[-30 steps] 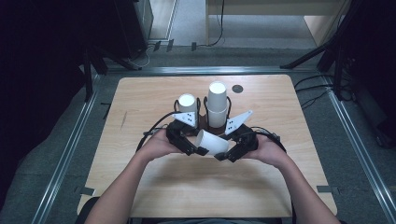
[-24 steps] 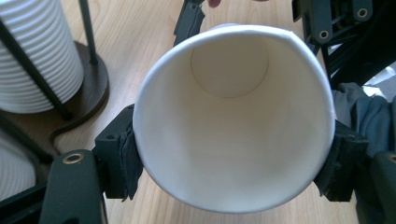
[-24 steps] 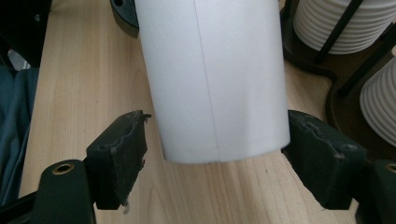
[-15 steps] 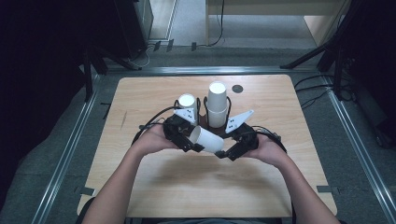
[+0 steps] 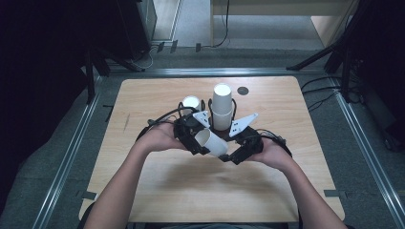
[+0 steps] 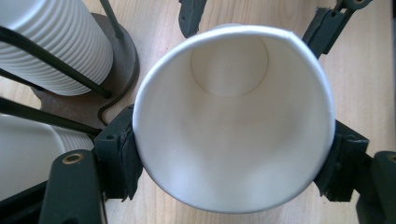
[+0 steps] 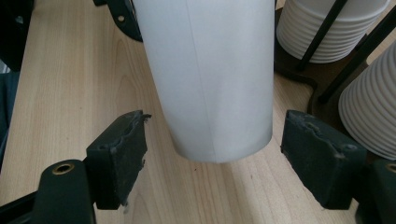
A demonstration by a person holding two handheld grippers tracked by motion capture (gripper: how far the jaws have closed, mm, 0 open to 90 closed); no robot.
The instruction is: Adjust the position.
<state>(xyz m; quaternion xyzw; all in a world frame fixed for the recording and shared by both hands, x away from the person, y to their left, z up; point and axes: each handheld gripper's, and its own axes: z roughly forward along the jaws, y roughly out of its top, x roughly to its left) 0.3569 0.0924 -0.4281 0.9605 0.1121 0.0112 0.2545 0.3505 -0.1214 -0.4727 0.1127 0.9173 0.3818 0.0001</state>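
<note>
A white paper cup [image 5: 212, 141] lies on its side in the air between my two grippers, low over the wooden table [image 5: 167, 191]. My left gripper [image 5: 199, 141] is shut on the cup's rim; in the left gripper view the open mouth of the cup [image 6: 233, 130] faces the camera, and the left gripper [image 6: 231, 161] has both pads pressed against it. My right gripper [image 5: 232, 155] stands open around the cup's closed end. In the right gripper view the cup [image 7: 210, 70] hangs between the jaws of the right gripper [image 7: 219, 151] with a gap on each side.
Just behind the grippers a black wire holder [image 6: 116, 51] carries two stacks of ribbed white cups, a tall stack [image 5: 222, 102] and a shorter one [image 5: 191, 101]. A small dark disc [image 5: 243, 90] lies near the table's far edge. Dark floor and metal rails surround the table.
My left gripper has risen and shifted slightly toward the stacks with the cup in it. The right gripper has barely moved.
</note>
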